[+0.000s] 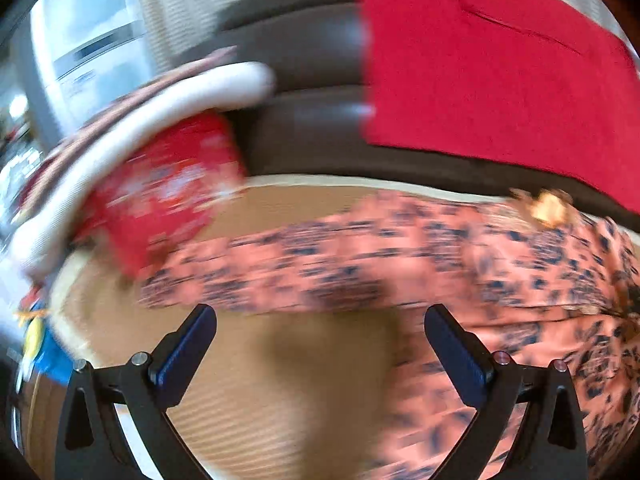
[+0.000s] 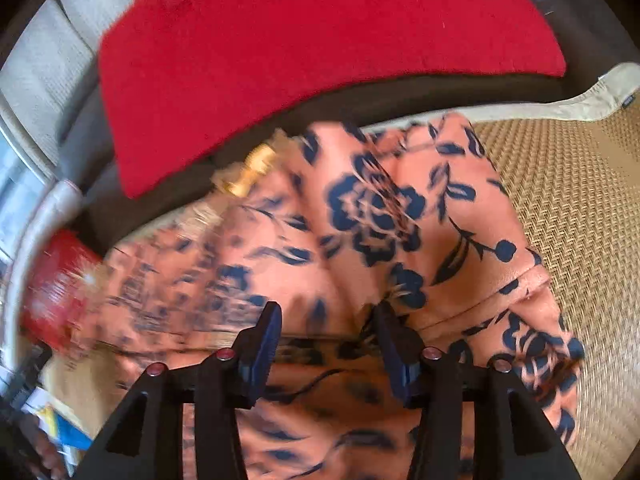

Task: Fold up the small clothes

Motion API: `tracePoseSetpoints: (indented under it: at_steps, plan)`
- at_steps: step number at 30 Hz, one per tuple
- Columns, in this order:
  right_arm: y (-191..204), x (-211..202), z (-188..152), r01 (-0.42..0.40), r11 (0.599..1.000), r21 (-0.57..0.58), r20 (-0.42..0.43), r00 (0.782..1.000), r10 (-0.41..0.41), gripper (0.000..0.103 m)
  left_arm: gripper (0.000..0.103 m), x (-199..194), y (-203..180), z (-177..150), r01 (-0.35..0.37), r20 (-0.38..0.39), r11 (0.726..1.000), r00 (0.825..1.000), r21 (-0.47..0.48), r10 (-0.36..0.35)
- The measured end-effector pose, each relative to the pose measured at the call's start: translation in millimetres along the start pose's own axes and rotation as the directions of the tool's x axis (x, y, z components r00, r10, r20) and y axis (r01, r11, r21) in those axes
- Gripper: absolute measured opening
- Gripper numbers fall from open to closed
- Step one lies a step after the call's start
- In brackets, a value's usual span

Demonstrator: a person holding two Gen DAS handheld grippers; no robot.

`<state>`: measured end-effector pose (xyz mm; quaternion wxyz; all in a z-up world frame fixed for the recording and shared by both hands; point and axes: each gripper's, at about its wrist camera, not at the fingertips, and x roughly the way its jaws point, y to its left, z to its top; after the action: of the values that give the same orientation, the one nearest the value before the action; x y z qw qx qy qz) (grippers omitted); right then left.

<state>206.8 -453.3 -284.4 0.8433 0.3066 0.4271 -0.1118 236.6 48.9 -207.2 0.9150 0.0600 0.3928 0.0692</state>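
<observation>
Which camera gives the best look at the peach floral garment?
The right wrist view: the peach floral garment fills the middle there, and its dark blue flower print is sharp near the centre. In the left wrist view the same garment is a motion-blurred band across the woven mat, its pattern smeared.

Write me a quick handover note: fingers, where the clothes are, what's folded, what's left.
Left gripper: open, nothing between its fingers, over bare woven mat beside the garment.
Right gripper: fingers part-open over the peach floral garment; whether they pinch a fold is unclear.
Garment lies bunched and creased on the mat, against the dark sofa, which has a red cloth draped on it.
A red patterned item sits in a white-rimmed basket at the left.
Done: no neat fold visible.
Left: flatten and fold the garment.
</observation>
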Motion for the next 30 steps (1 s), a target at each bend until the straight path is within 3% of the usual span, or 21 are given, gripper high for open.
tracePoseSetpoints:
  at_steps: [3, 4, 7, 10, 14, 21, 23, 25, 27, 29, 30]
  plan:
    - [16.5, -43.8, -8.6, -0.158, 0.987, 0.034, 0.103, 0.983, 0.154, 0.053, 0.103, -1.8, 80.3, -17.1, -0.089, -0.026, 0.991, 0.996, -0.101, 0.086]
    - [24.1, -55.4, -13.5, -0.185, 0.982, 0.027, 0.139, 0.974, 0.180, 0.058, 0.103, 0.3, 99.1, -24.0, -0.110, -0.042, 0.986, 0.994, -0.127, 0.105]
    - [46.9, -69.2, -31.0, -0.235, 0.972, -0.015, 0.164, 0.958, 0.234, 0.060, 0.103, 19.5, 153.1, -49.6, -0.154, -0.099, 0.963, 0.986, -0.223, 0.135]
    - [71.7, -69.9, -51.9, -0.226, 0.969, -0.100, 0.148, 0.960, 0.239, 0.060, 0.103, 47.8, 183.6, -65.3, -0.159, -0.160, 0.939, 0.980, -0.304, 0.115]
    - [84.6, -51.3, -56.7, -0.235, 0.964, -0.122, 0.118, 0.961, 0.249, 0.060, 0.103, 80.9, 194.6, -65.5, -0.116, -0.206, 0.917, 0.978, -0.382, 0.038]
    - [95.6, -14.3, -54.9, -0.203, 0.972, -0.116, 0.072, 0.975, 0.212, 0.060, 0.101, 131.9, 187.3, -34.4, -0.017, -0.194, 0.848, 0.976, -0.530, -0.102]
    - [102.0, -11.3, -53.7, -0.198, 0.971, -0.137, 0.068, 0.976, 0.208, 0.060, 0.095, 147.4, 187.2, -27.2, -0.012, -0.209, 0.831, 0.970, -0.556, -0.126]
    - [107.5, -7.9, -53.1, -0.192, 0.968, -0.161, 0.066, 0.977, 0.204, 0.060, 0.072, 171.1, 187.4, -21.8, 0.013, -0.218, 0.806, 0.960, -0.591, -0.175]
    - [111.5, -6.0, -52.8, -0.184, 0.966, -0.180, 0.067, 0.978, 0.199, 0.060, 0.068, 183.9, 189.0, -18.7, 0.015, -0.220, 0.792, 0.957, -0.611, -0.187]
    - [113.4, -4.4, -51.8, -0.181, 0.965, -0.191, 0.068, 0.978, 0.197, 0.060, 0.068, 189.4, 187.3, -8.5, 0.006, -0.217, 0.803, 0.962, -0.595, -0.168]
    - [113.7, -3.1, -51.0, -0.178, 0.964, -0.195, 0.068, 0.978, 0.195, 0.060, 0.062, 192.1, 187.4, -5.9, 0.008, -0.217, 0.802, 0.961, -0.597, -0.171]
